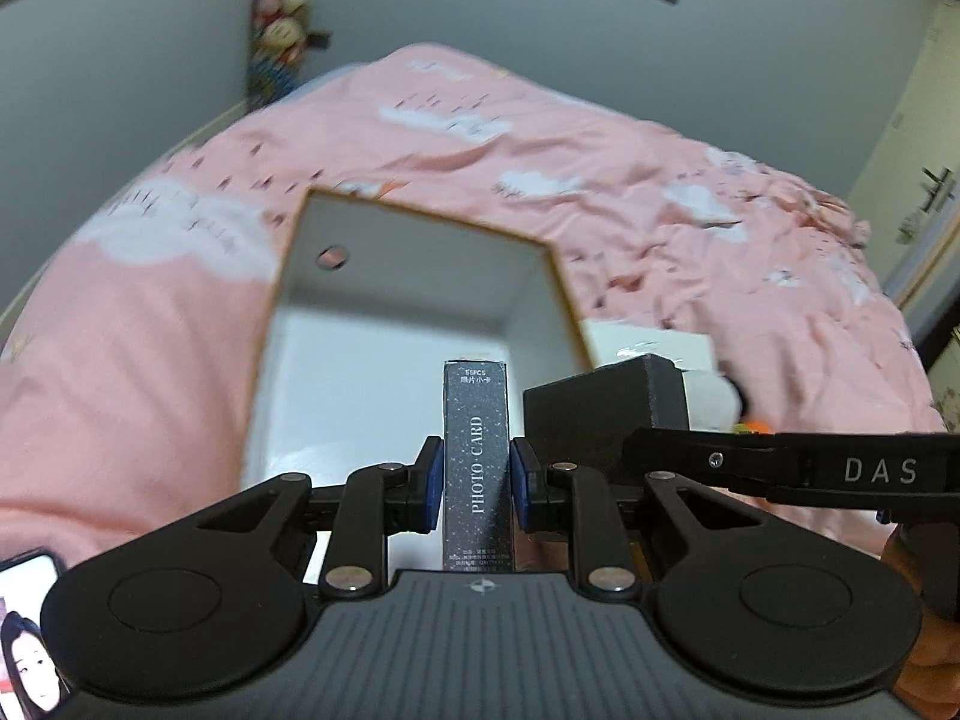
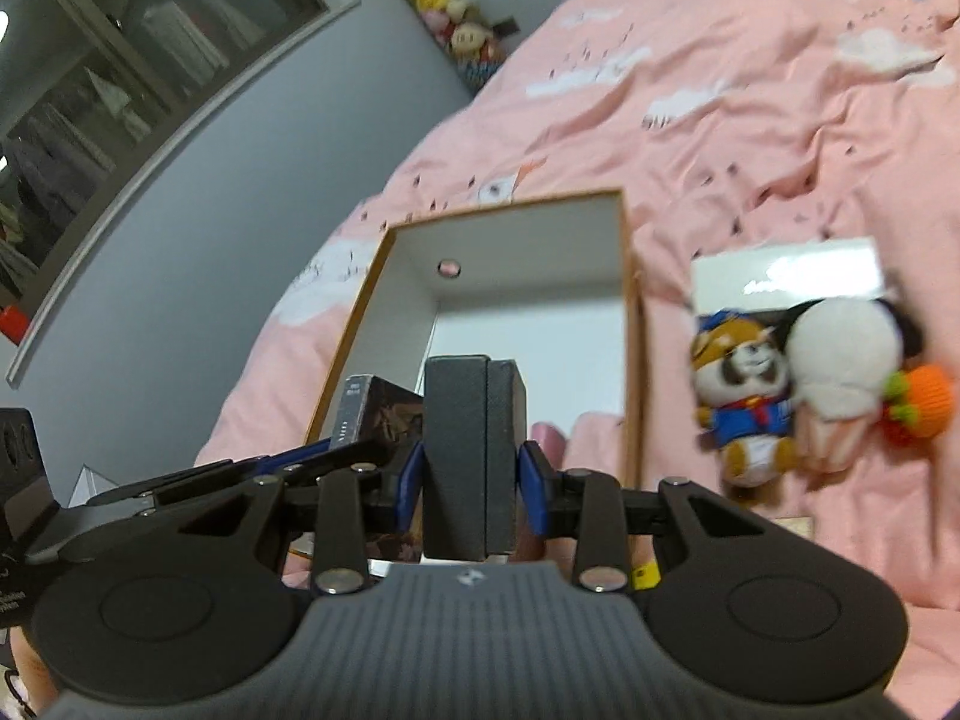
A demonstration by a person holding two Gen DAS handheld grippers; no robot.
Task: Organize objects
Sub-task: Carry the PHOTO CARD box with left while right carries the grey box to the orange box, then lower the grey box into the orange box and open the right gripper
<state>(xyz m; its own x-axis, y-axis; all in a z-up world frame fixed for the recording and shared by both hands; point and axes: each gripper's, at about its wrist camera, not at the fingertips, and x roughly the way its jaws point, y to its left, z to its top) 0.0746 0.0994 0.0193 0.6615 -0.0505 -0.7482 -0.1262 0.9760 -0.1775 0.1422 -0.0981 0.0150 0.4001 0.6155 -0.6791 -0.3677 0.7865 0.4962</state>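
Photo card box (image 1: 478, 468), dark and speckled, stands upright on its narrow edge, clamped between the blue pads of the left gripper (image 1: 478, 483). It sits at the near open end of the cardboard tray (image 1: 420, 222), white inside, brown along the rim. Tray floor ahead of it is bare white; one round hole (image 1: 331, 256) in the far wall.

Black box (image 2: 471, 459) is pinched upright in the right gripper (image 2: 472, 471), jaws closed on its sides, just right of the card box and also at the tray's near end. Tray's right wall rises just beside it.

Outside the right wall, on the pink bedspread (image 2: 750, 120): a white flat box (image 2: 786, 279), a raccoon plush (image 2: 744, 402) and a white plush (image 2: 840, 372), touching. A phone (image 1: 24, 630) lies at lower left.
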